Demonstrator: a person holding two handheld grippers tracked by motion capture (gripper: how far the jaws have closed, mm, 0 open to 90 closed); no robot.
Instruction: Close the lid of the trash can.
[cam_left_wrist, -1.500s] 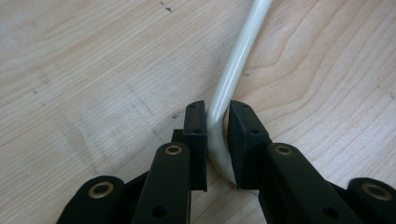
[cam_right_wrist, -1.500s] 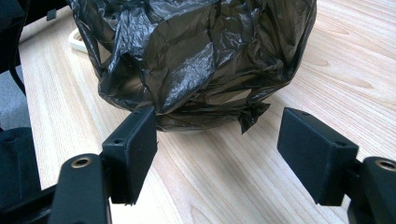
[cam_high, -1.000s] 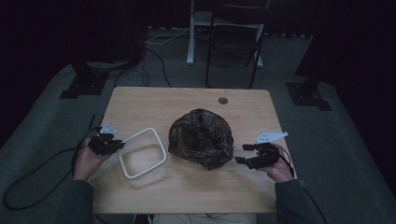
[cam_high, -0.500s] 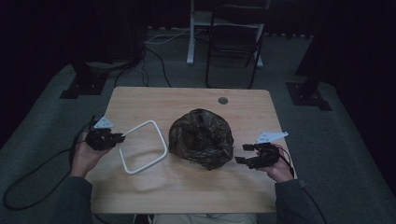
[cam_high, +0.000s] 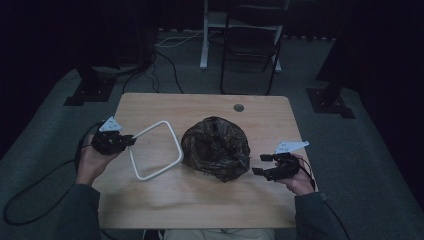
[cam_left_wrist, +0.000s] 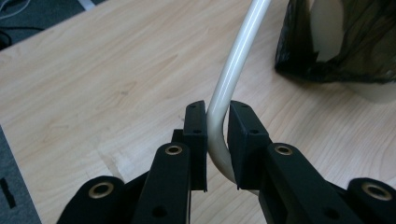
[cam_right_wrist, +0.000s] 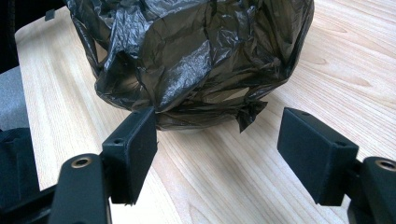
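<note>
Jaws of the left gripper (cam_left_wrist: 217, 135) pinch one rounded corner of the white ring frame (cam_high: 155, 150), a slim tube bent into a rounded square. In the left gripper view the tube is smooth and glossy, so it looks stiff, light and rather slippery; a grip at a bend, as here, seems the safer hold, since the curve should keep it from sliding through the pads. The frame sits tilted over the wooden table (cam_high: 200, 200) at the person's left, its near edge low and the held corner raised.

Just beside it, mid-table, stands the bin with black liner (cam_high: 216, 147): a pale, hard-looking tub wrapped in thin, crinkled, shiny plastic film. The film looks soft and easily torn, and is likely to slip or bunch under a pad, so the frame would have to go down evenly over the rim.

The right gripper (cam_right_wrist: 217, 140) has its jaws spread wide and empty, close to the liner's lower folds
</note>
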